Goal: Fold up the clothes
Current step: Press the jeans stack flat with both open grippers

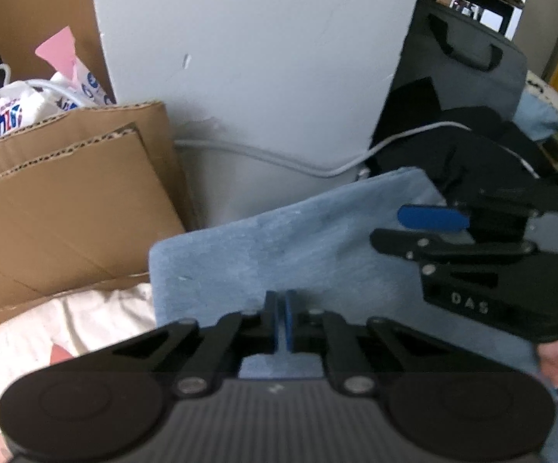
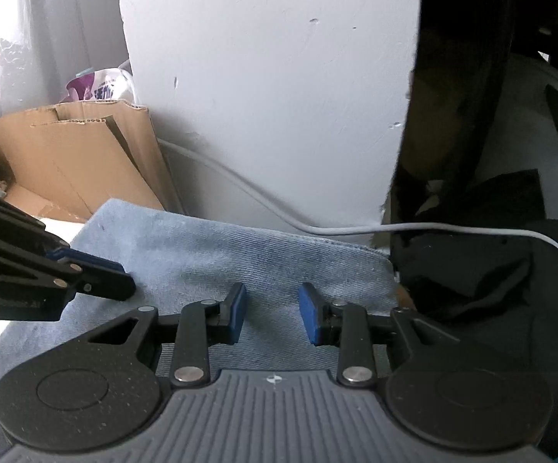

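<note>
A folded light-blue denim garment [image 1: 298,247] lies flat in front of a white wall pillar. My left gripper [image 1: 281,308] rests at the garment's near edge with its blue pads pressed together; no lifted cloth shows between them. In the right wrist view the same denim garment [image 2: 240,247] spreads under both tools, and the left gripper [image 2: 122,279] comes in from the left with its tip on the fabric. My right gripper [image 2: 272,310] stands open over the garment's right part, with only flat cloth beneath the gap. The right gripper [image 1: 388,227] also shows at the right of the left wrist view.
Flattened cardboard [image 1: 66,200] leans at the left, with a printed plastic packet [image 1: 16,112] behind it. A grey cable [image 1: 279,162] runs along the pillar [image 1: 255,58]. Black clothing [image 1: 471,142] and a grey bag [image 1: 464,61] sit at the right. Cream cloth [image 1: 66,324] lies beside the denim.
</note>
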Demonstrator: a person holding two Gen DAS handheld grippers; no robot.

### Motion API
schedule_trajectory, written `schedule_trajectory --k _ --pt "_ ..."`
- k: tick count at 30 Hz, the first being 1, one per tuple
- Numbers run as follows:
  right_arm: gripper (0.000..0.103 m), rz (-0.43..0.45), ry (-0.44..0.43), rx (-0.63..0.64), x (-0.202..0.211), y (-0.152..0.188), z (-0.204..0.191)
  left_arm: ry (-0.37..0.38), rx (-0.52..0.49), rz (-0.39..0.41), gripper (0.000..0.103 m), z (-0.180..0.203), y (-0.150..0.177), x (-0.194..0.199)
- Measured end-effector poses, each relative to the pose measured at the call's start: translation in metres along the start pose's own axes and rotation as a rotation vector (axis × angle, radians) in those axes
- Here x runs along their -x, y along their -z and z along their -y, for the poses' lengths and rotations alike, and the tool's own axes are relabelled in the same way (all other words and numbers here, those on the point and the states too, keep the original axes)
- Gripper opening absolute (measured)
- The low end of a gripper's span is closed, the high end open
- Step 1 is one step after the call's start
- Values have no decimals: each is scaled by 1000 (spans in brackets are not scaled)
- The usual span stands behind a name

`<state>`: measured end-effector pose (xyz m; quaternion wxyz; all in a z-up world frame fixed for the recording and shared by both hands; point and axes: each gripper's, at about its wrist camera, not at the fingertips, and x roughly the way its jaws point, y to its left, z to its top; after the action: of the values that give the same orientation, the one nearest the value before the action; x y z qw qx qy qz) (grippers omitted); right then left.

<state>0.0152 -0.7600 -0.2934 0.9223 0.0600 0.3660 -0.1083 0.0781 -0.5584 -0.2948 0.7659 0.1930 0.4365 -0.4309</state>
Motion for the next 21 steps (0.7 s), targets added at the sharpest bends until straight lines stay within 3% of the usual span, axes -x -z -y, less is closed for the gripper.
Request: schedule_trajectory --k 12,17,21 --pt "37 -43 -15 79 -22 -22 -18 -6 16 28 5 -13 13 1" --pt "37 -60 -23 103 -3 -16 -26 32 34 32 5 -19 13 7" --pt "37 -75 -48 108 16 -7 -31 32 -32 41 5 -15 17 18"
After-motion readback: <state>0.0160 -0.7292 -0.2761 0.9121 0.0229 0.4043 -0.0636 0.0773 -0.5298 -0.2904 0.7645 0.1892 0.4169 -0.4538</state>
